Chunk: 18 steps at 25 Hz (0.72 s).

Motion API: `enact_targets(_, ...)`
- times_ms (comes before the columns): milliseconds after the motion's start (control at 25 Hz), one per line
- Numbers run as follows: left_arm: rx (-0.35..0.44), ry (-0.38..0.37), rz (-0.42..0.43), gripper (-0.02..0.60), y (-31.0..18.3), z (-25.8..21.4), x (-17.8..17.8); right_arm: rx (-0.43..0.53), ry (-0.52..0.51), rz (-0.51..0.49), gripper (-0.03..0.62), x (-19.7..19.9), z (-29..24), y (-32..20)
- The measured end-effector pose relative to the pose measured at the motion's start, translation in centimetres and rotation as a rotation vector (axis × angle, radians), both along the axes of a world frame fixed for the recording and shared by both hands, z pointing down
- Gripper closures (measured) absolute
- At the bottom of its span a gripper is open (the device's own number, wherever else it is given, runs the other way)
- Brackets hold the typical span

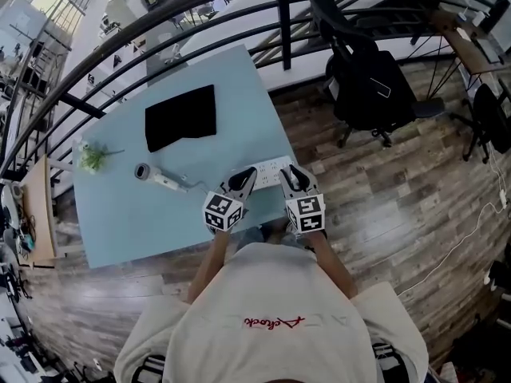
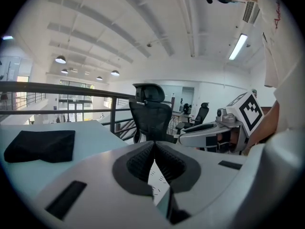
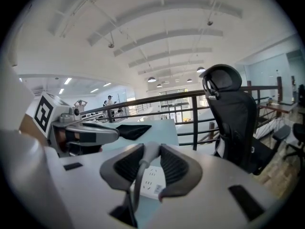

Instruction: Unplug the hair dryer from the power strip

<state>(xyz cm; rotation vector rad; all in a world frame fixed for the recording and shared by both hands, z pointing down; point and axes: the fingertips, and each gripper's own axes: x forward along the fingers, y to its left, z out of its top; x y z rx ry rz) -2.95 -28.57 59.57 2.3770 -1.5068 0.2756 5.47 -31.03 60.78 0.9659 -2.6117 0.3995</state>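
A white power strip (image 1: 268, 171) lies on the pale blue table (image 1: 128, 222) near its front right edge. The grey hair dryer (image 1: 158, 177) lies to its left, its cable running toward the grippers. My right gripper (image 3: 148, 149) is shut on the grey plug (image 3: 148, 152), whose cable (image 3: 136, 187) hangs down between the jaws. Below it shows the power strip (image 3: 153, 181), apart from the plug. My left gripper (image 2: 154, 144) is shut with nothing between its pads, and the strip (image 2: 157, 180) shows beneath them. In the head view the left gripper (image 1: 243, 180) and the right gripper (image 1: 291, 175) flank the strip.
A folded black cloth (image 1: 181, 116) lies at the table's back and a small green plant (image 1: 92, 158) at its left. A black office chair (image 1: 367, 78) stands on the wood floor to the right. A dark railing (image 1: 281, 14) runs behind the table.
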Motion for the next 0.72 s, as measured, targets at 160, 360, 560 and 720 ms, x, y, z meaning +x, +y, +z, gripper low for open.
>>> enact_targets(160,0.010,-0.003,-0.016,0.566,0.2,-0.5,0.4,0.010,-0.003,0.005,0.471,1.2,-0.6,0.1)
enact_targets(360,0.012,0.011,-0.016,0.566,0.7,-1.0,0.4,0.019,0.001,0.027,0.471,1.9,-1.3,1.2)
enact_targets(560,0.036,0.019,0.016,0.566,1.3,-1.5,0.6,0.033,0.007,0.053,0.471,1.8,-1.6,2.1)
enact_targets(720,0.048,0.033,0.041,0.566,3.3,-1.5,-0.5,0.049,0.020,0.078,0.471,0.7,-1.7,4.1)
